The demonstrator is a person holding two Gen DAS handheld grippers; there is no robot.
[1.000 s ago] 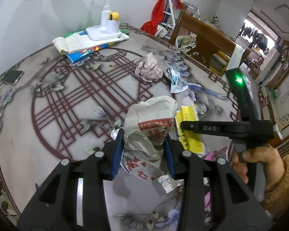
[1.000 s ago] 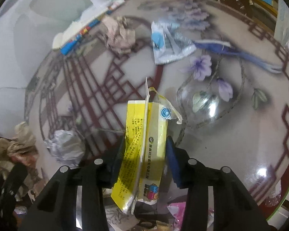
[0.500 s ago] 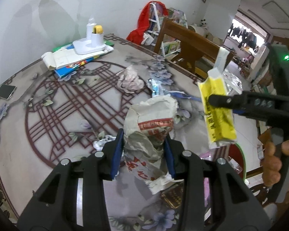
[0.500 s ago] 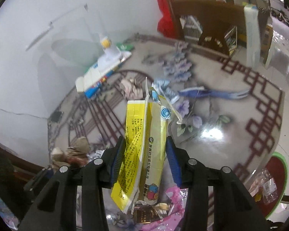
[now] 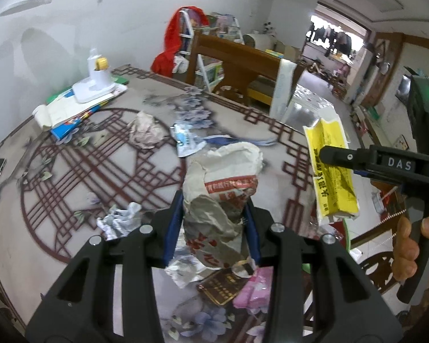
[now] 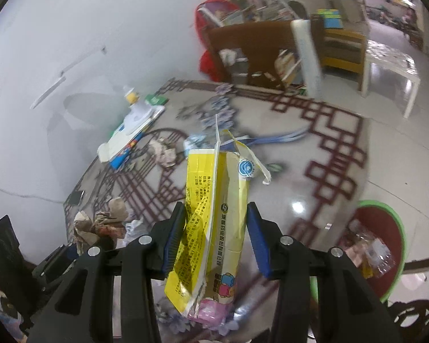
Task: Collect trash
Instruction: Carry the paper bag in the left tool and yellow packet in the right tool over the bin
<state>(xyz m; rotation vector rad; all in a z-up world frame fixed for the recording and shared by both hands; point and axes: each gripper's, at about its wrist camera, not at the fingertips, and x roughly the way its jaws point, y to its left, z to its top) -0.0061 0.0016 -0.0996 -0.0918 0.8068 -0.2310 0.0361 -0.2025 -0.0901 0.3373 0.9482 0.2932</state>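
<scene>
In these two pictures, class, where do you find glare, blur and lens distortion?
Right wrist view: bright glare spots on the glossy table, motion blur across the background, while the yellow carton stays sharp. Left wrist view: sharper overall; the fisheye bends the table edge and walls, and the crumpled paper bag is clear.

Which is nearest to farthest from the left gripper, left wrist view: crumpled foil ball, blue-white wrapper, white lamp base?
1. crumpled foil ball, just left of the left gripper.
2. blue-white wrapper, mid-table ahead.
3. white lamp base, far left by the wall.
</scene>
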